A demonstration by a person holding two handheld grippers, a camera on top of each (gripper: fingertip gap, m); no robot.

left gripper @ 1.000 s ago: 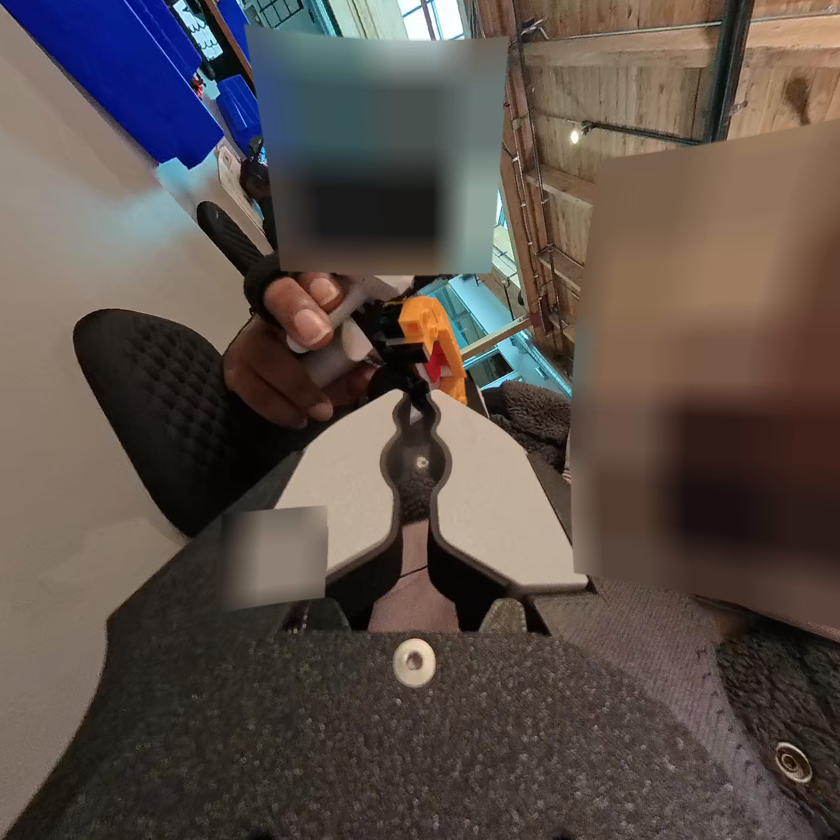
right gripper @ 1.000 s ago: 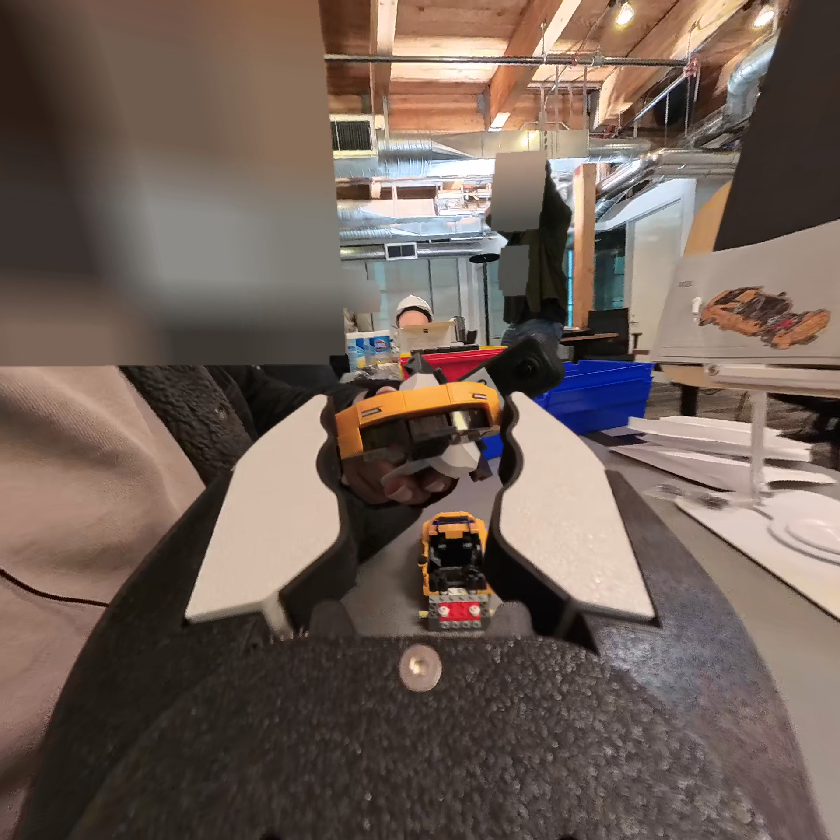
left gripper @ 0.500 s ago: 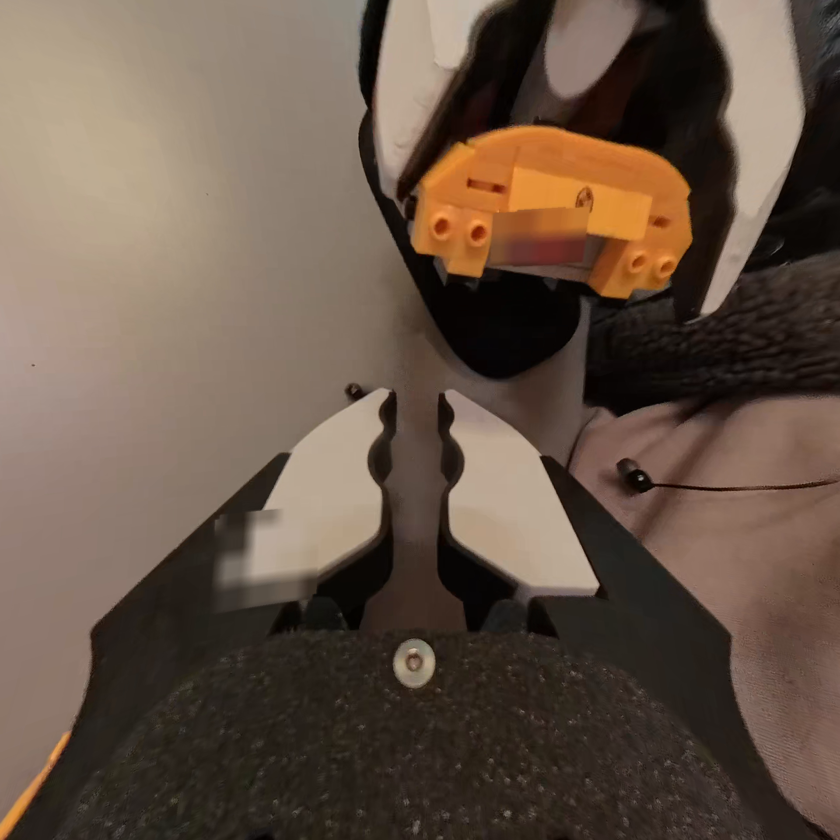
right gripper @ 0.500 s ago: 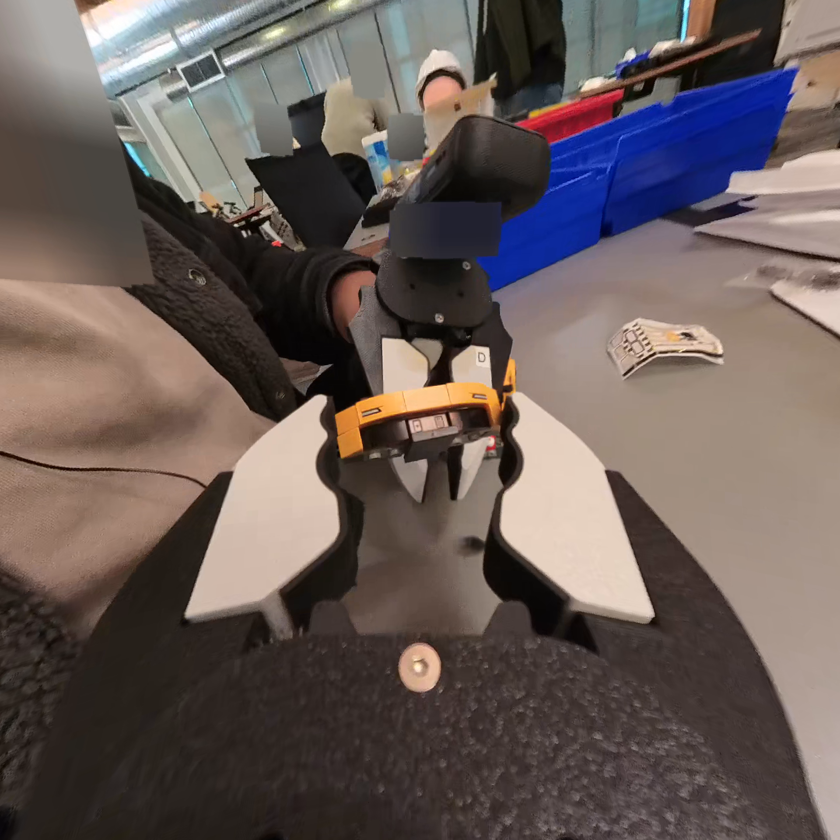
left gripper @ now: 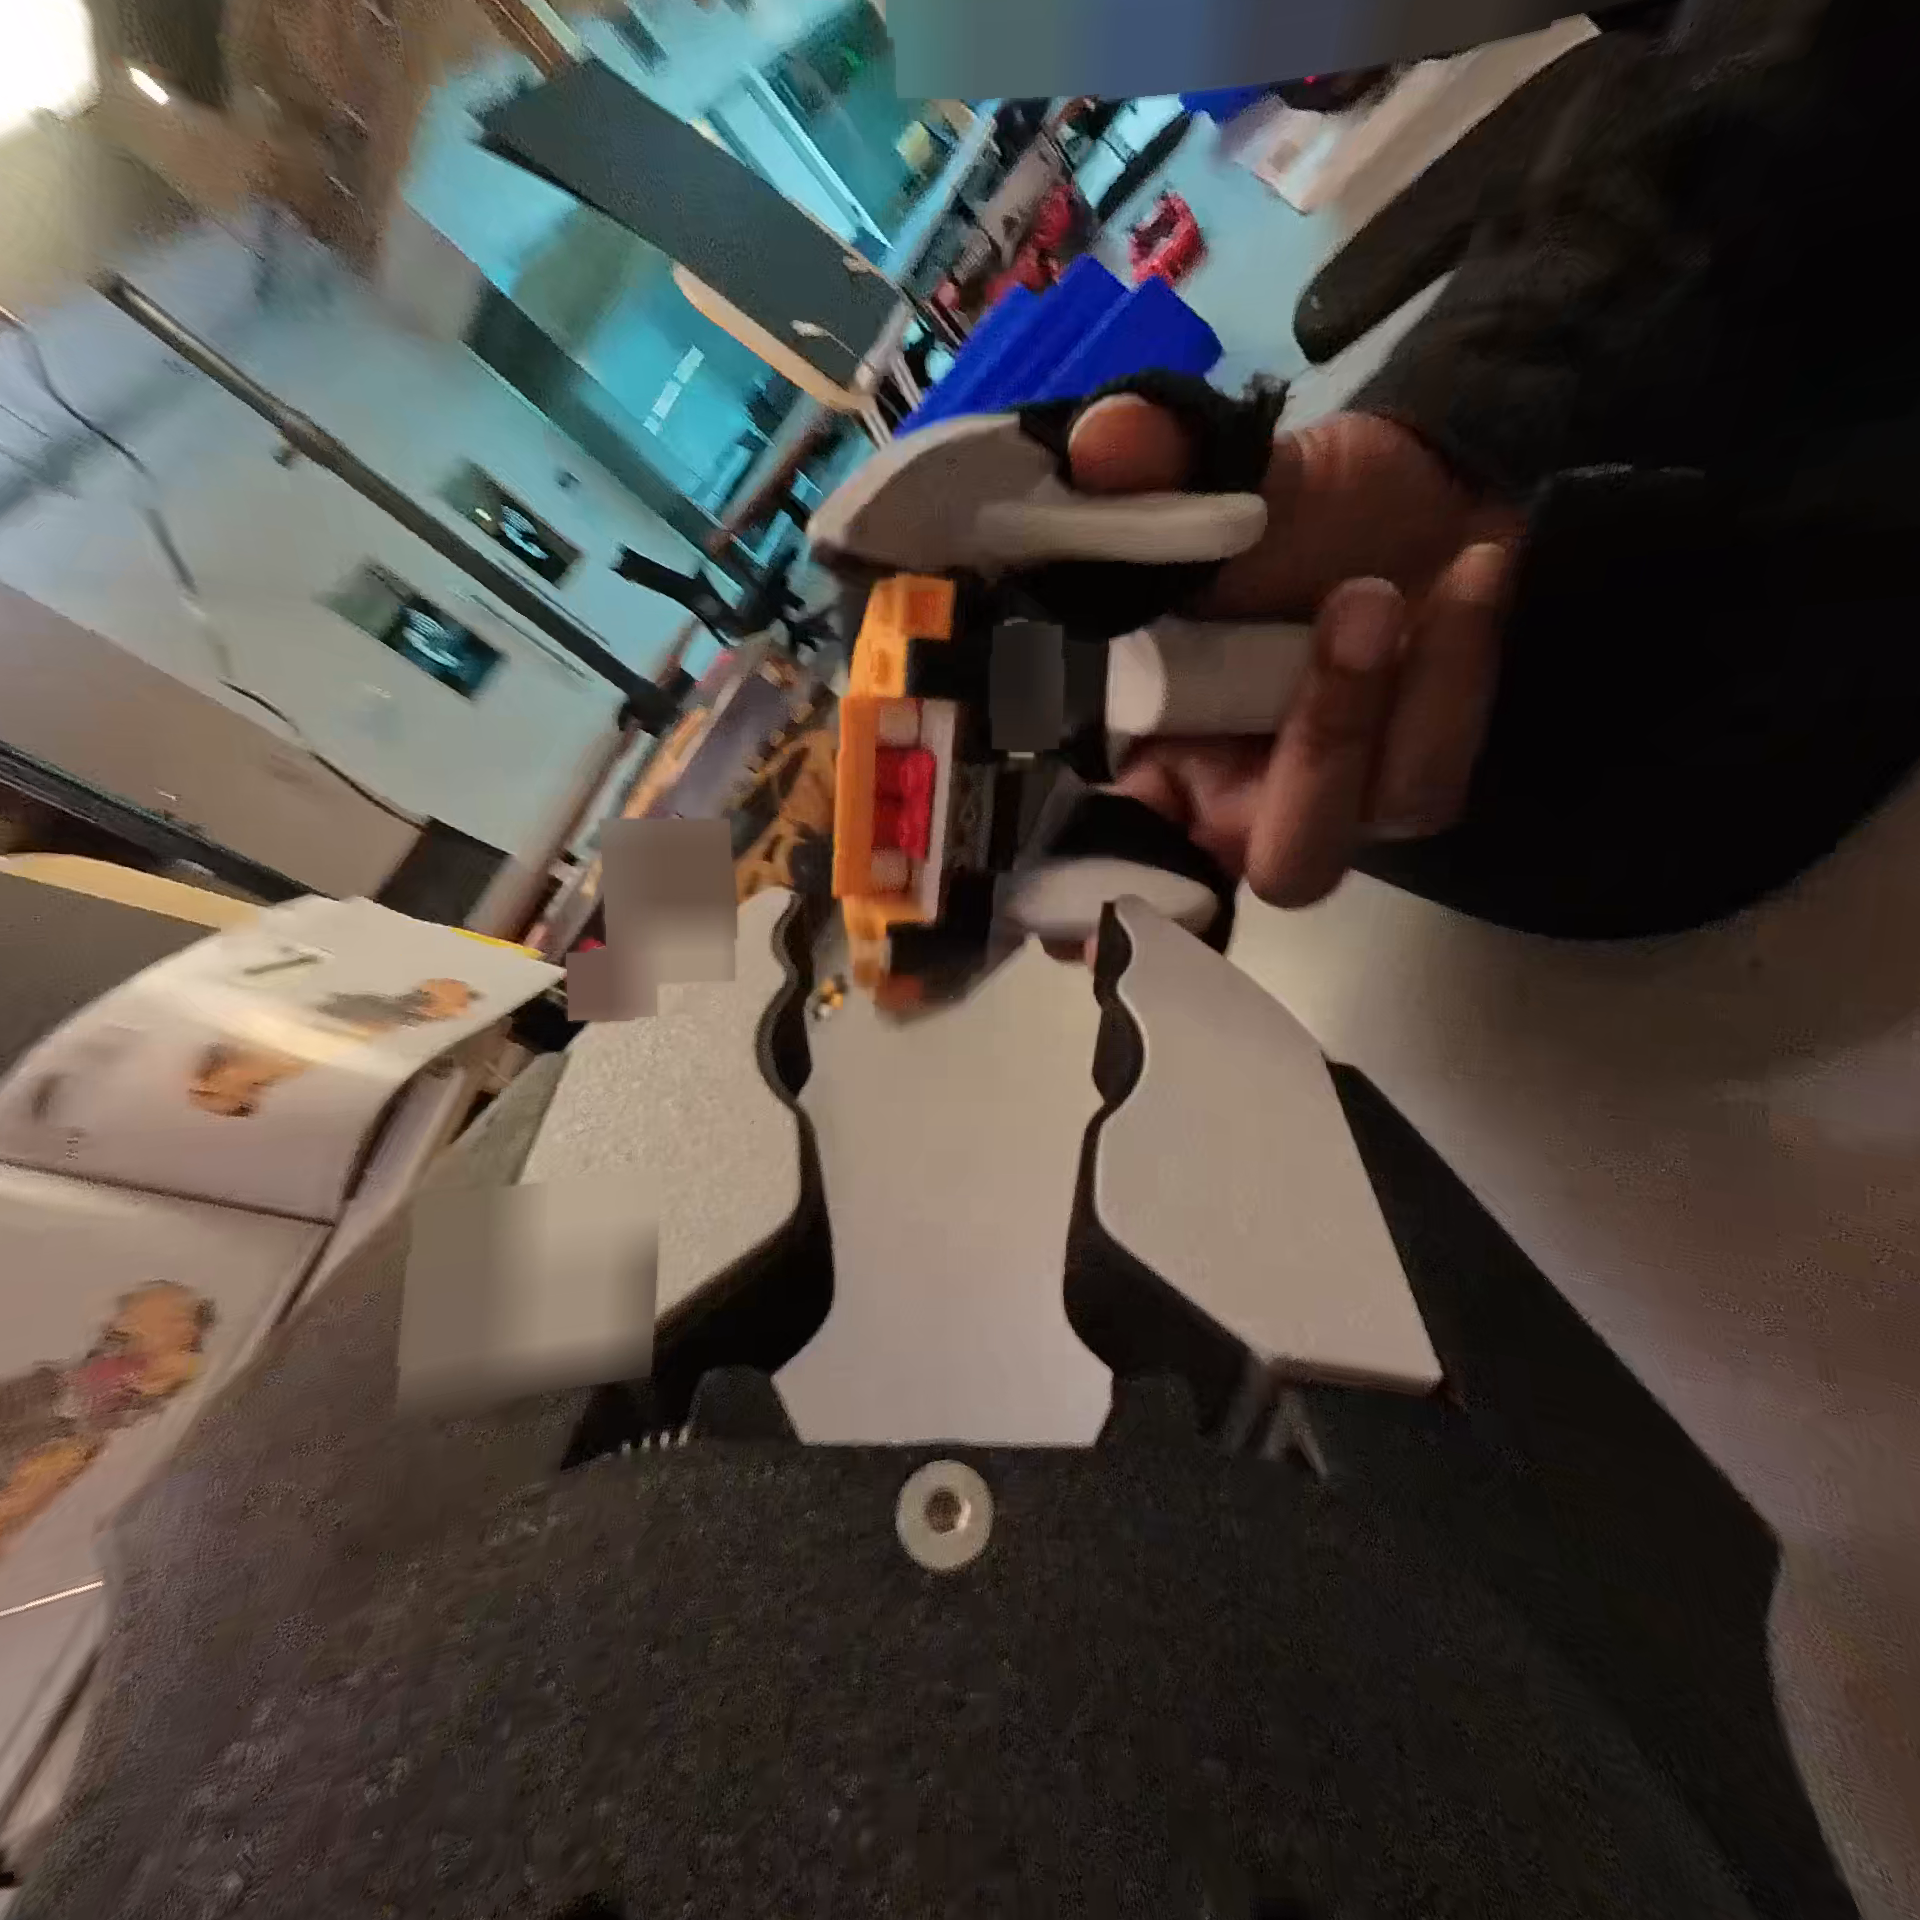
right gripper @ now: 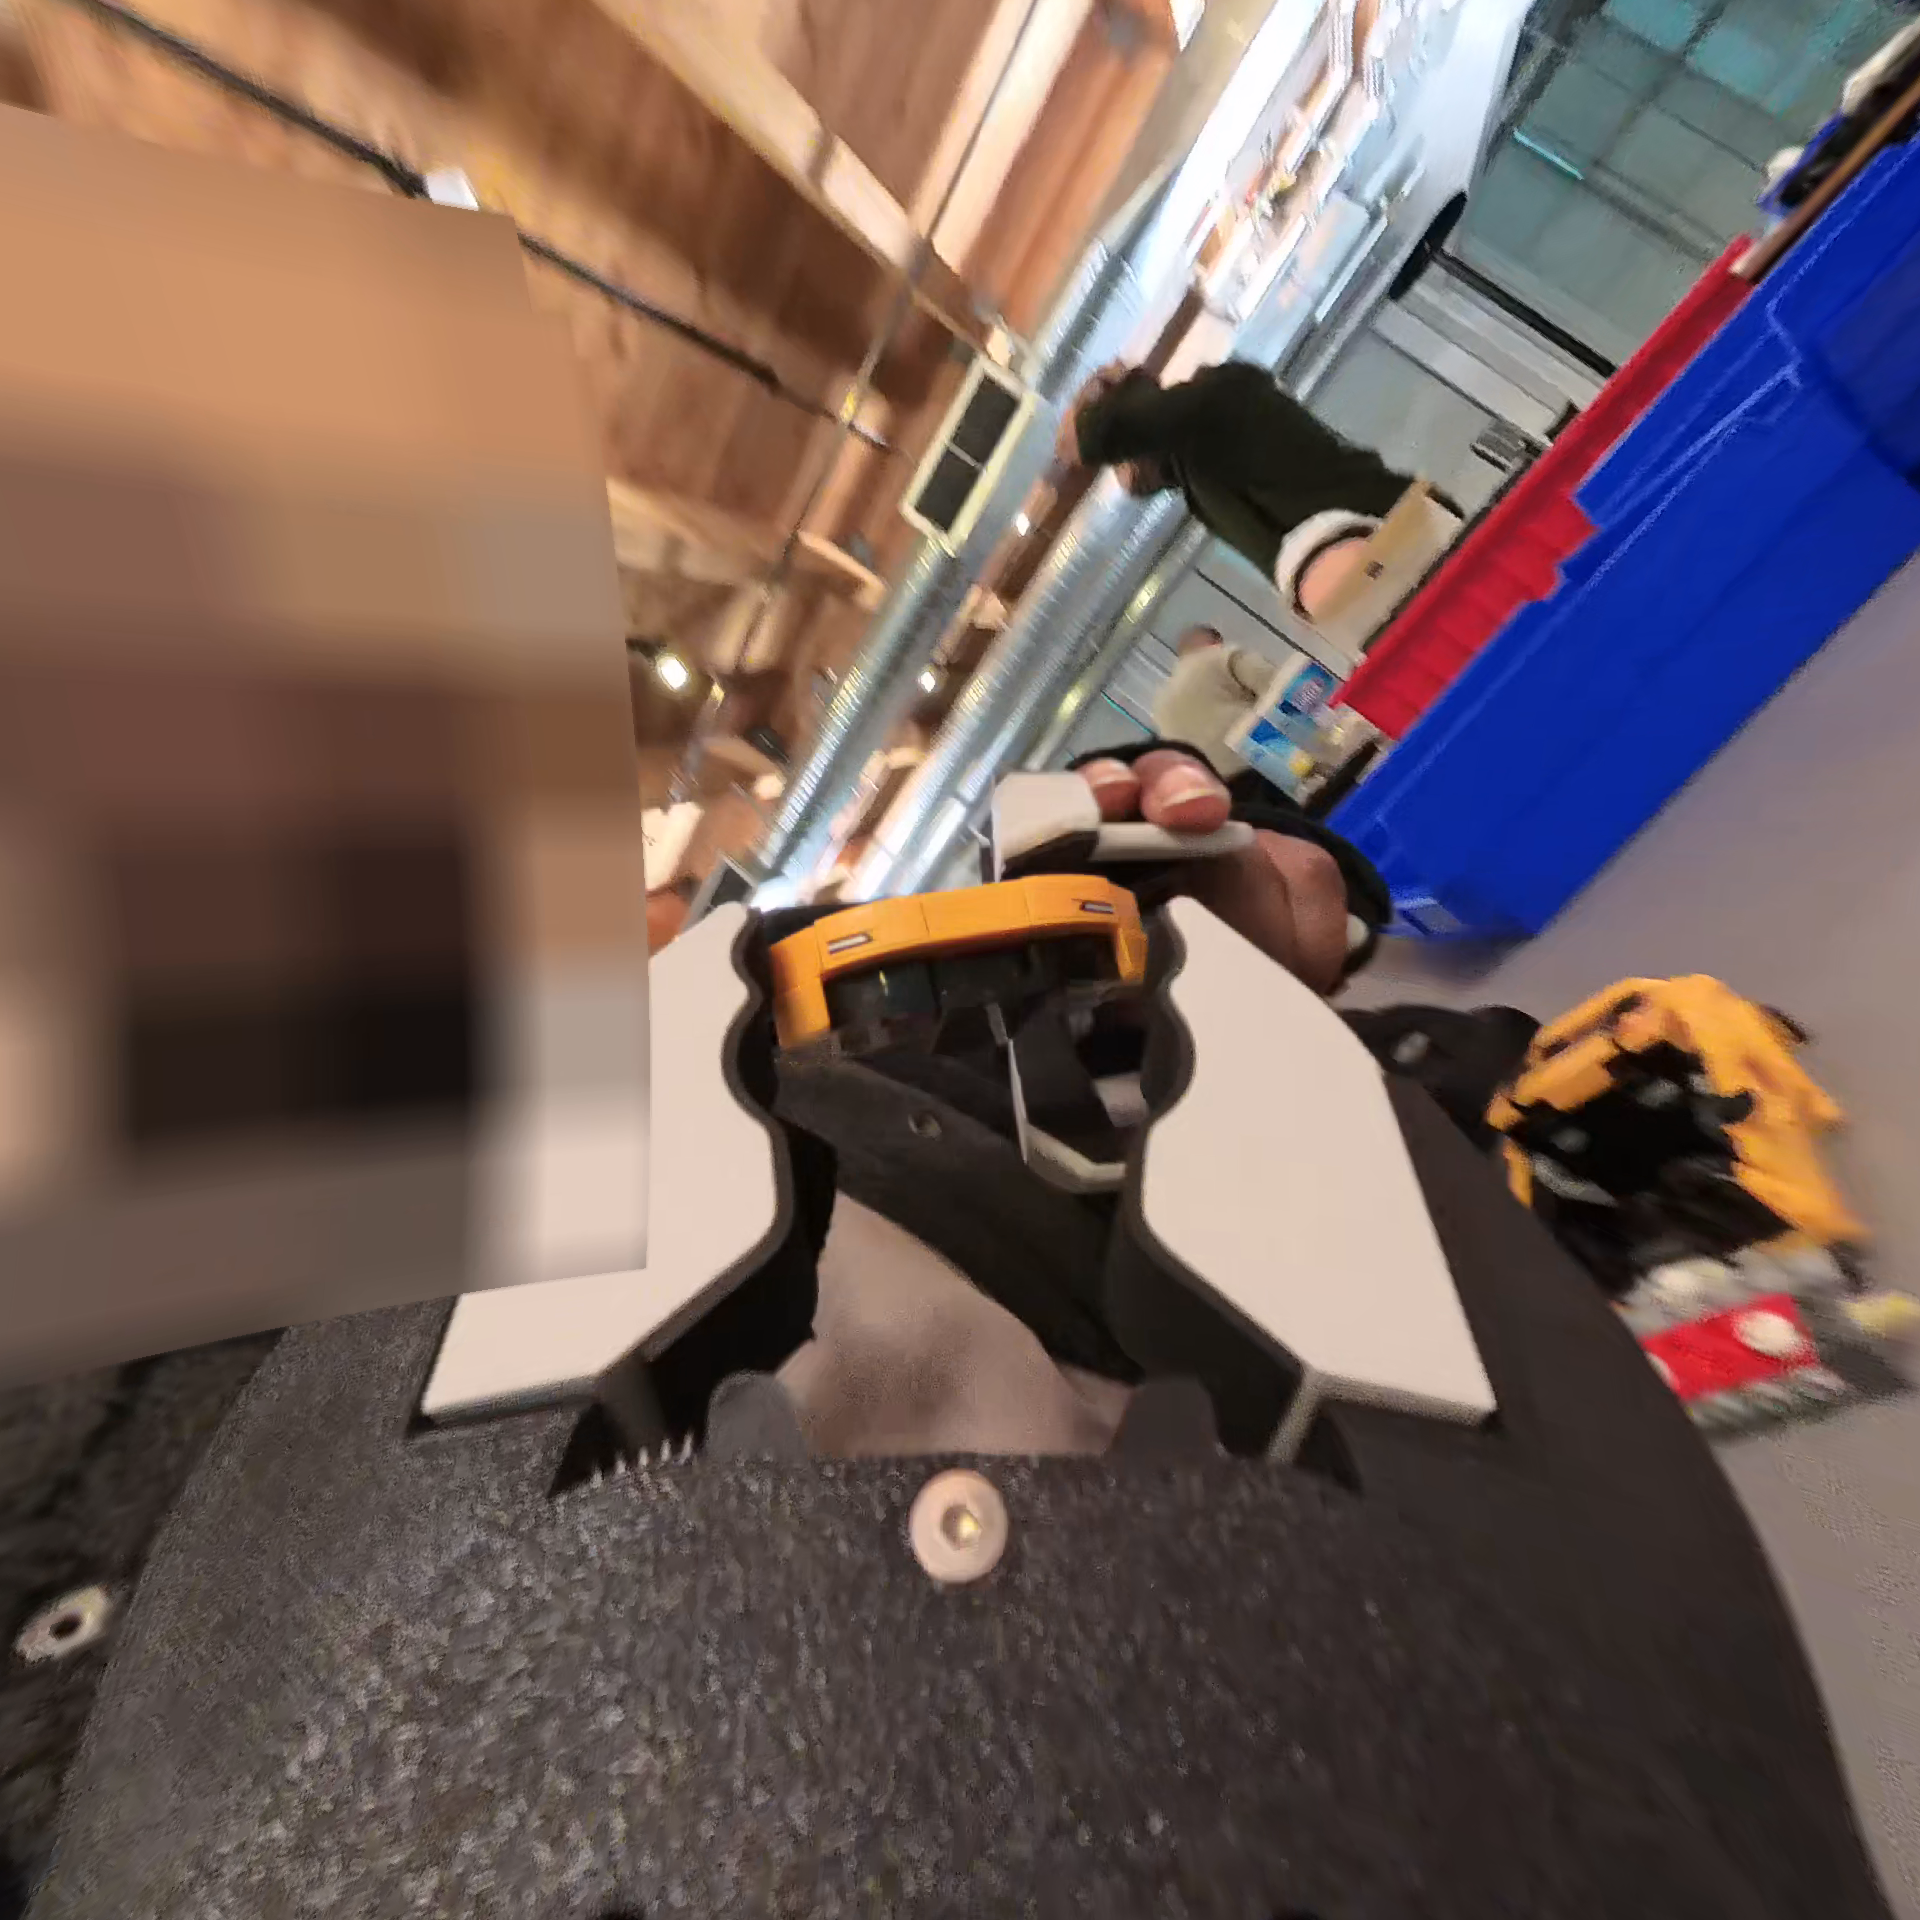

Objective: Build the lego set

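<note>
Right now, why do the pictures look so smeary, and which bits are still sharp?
Left wrist view: the room and booklet are streaked with motion blur, while the left hand-held gripper stays sharp. Right wrist view: the ceiling beams and the lego car on the table are smeared, but the orange lego piece in the right hand-held gripper looks clearer.

Right gripper (right gripper: 956, 966) clamped; left gripper (left gripper: 951, 966) fingers apart.
</note>
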